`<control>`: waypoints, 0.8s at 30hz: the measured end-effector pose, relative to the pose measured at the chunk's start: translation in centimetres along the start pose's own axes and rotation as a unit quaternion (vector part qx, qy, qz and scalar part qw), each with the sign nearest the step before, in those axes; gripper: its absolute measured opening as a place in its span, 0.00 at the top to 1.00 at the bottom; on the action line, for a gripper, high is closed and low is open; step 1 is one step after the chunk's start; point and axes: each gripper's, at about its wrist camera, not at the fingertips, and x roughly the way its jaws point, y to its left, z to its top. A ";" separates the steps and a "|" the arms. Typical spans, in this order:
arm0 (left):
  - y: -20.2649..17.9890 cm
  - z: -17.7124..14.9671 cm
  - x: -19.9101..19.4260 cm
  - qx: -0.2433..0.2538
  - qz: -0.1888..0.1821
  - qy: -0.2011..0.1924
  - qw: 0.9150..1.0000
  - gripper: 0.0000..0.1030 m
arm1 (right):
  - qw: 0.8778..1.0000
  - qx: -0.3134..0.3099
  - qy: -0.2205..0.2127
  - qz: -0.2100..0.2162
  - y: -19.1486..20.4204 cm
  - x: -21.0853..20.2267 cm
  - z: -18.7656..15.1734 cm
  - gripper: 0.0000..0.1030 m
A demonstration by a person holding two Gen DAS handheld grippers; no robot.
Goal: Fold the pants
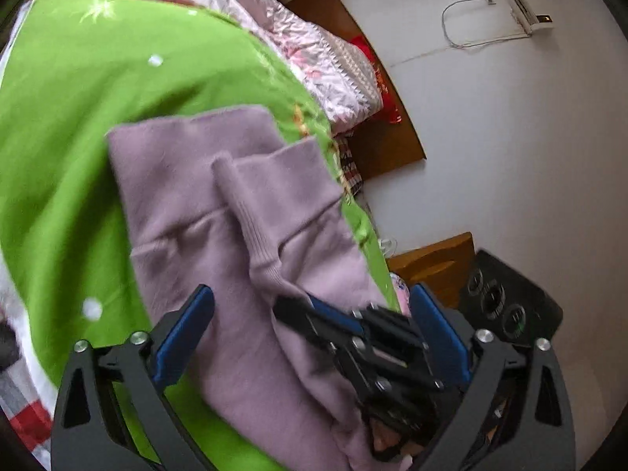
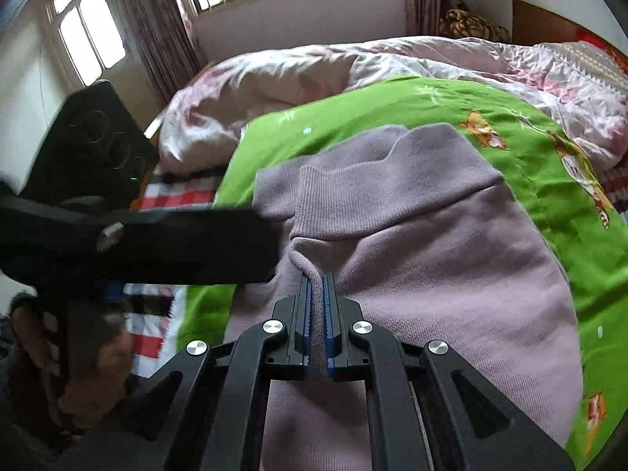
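Left wrist view first: the left gripper (image 1: 312,343) stands wide, its blue pads well apart and holding nothing. The lilac pants (image 1: 219,212) lie on the green sheet (image 1: 66,125), filling the frame from centre down to 6 o'clock, with the ribbed cuff (image 1: 251,223) running from centre toward 5 o'clock. At 5 o'clock the right gripper (image 1: 310,310) reaches in and pinches the fabric just below that cuff.

Right wrist view: the right gripper (image 2: 317,278) is closed narrow on a ridge of pants (image 2: 431,274) cloth, which shows between the pads. The ribbed cuff (image 2: 337,200) sits at 12 o'clock from the tips, laid over the waistband end. The left gripper (image 2: 157,239) crosses at 9 o'clock, blurred. A pink quilt (image 2: 274,78) lies beyond, toward 12 o'clock.

Judging from this, a leg end is being carried over the body of the garment mid-fold. Next, the pinch should be set down flat and released, with the free left gripper pressing or smoothing the layer.
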 end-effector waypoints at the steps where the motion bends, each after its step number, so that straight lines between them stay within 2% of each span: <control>1: -0.1 0.6 0.4 -0.002 -0.002 0.000 1.000 0.15 | 1.000 0.001 -0.007 0.003 0.1 -0.5 0.1 0.94; 5: 0.4 2.6 2.8 -0.019 0.015 0.019 1.000 0.41 | 1.000 0.005 -0.019 0.013 -0.1 -1.0 0.5 0.93; 7: 0.8 3.3 4.1 -0.018 0.013 0.031 0.999 0.66 | 1.000 0.010 -0.015 0.014 -0.2 -0.7 0.3 0.88; 8: 0.9 3.3 4.4 -0.015 0.024 0.032 0.999 0.85 | 1.000 0.013 -0.011 0.012 -0.3 -0.7 0.2 0.85; 9: 1.1 3.4 4.7 -0.008 0.043 0.027 0.999 0.89 | 1.000 0.019 -0.007 0.022 -0.6 -0.8 0.1 0.77; 10: 1.3 3.5 4.6 -0.003 0.044 0.024 0.999 0.90 | 0.999 0.026 -0.003 0.037 -1.0 -1.1 -0.1 0.50; 12: 1.2 3.4 4.1 0.009 0.044 0.011 0.999 0.91 | 0.998 0.029 -0.013 0.052 -1.9 -2.6 -0.5 0.07; 14: 0.4 3.2 3.0 0.043 0.047 -0.009 0.998 0.92 | 0.998 0.019 -0.030 0.052 -2.7 -3.9 -0.3 0.13; 15: -0.2 2.9 2.2 0.063 0.047 -0.016 0.997 0.92 | 0.998 0.019 -0.036 0.037 -3.7 -4.6 0.0 0.20; 18: -1.0 3.1 1.7 0.091 0.059 -0.015 0.994 0.92 | 0.998 0.039 -0.044 0.009 -6.7 -5.0 1.9 0.33; 22: 0.7 3.1 1.9 0.064 0.090 0.001 0.994 0.91 | 0.999 0.051 -0.011 0.002 -10.0 -2.6 4.8 0.42; 24: 1.7 2.7 1.2 0.048 0.083 -0.002 0.995 0.91 | 0.999 0.042 0.008 0.006 -10.2 -0.9 5.6 0.43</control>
